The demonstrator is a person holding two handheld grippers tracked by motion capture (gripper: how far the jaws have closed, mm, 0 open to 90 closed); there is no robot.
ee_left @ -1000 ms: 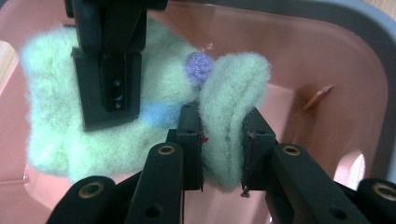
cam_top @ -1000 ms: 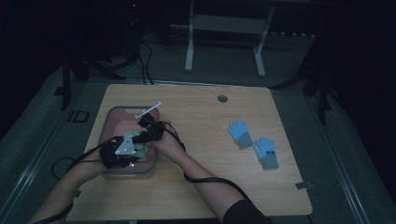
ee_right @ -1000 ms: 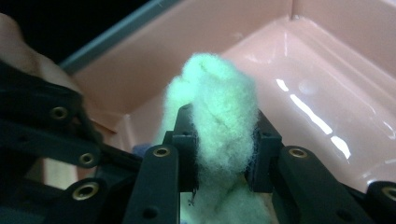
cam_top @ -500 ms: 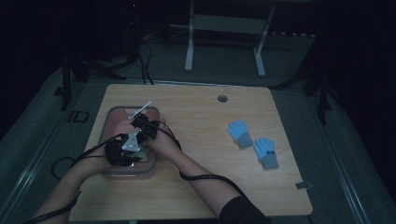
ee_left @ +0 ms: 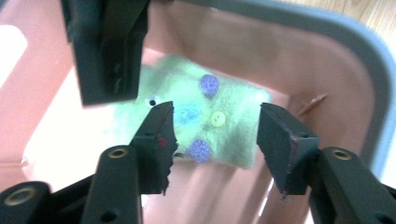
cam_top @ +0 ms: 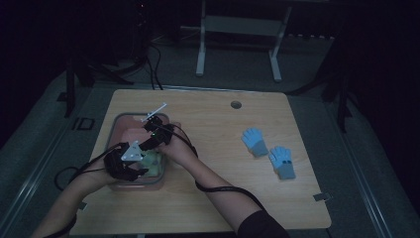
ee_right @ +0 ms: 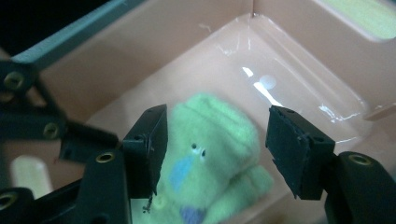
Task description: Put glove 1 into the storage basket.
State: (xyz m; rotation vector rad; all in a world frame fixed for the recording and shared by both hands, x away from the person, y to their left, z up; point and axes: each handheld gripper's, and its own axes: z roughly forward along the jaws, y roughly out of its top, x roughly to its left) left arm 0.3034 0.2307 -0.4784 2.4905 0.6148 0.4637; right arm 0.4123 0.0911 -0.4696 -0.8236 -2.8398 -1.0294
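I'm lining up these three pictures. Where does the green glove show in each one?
High view: green glove lies in the pink bin's near right end, lower left of centre.
Left gripper view: middle, between the open fingers.
Right gripper view: bottom centre, between the open fingers.
Shared landmark: the pink bin with its grey rim.

A fuzzy pale-green mitten (ee_left: 205,121) with blue and purple patches and a yellow button lies flat in the pink bin (cam_top: 124,130), left of frame in the high view.
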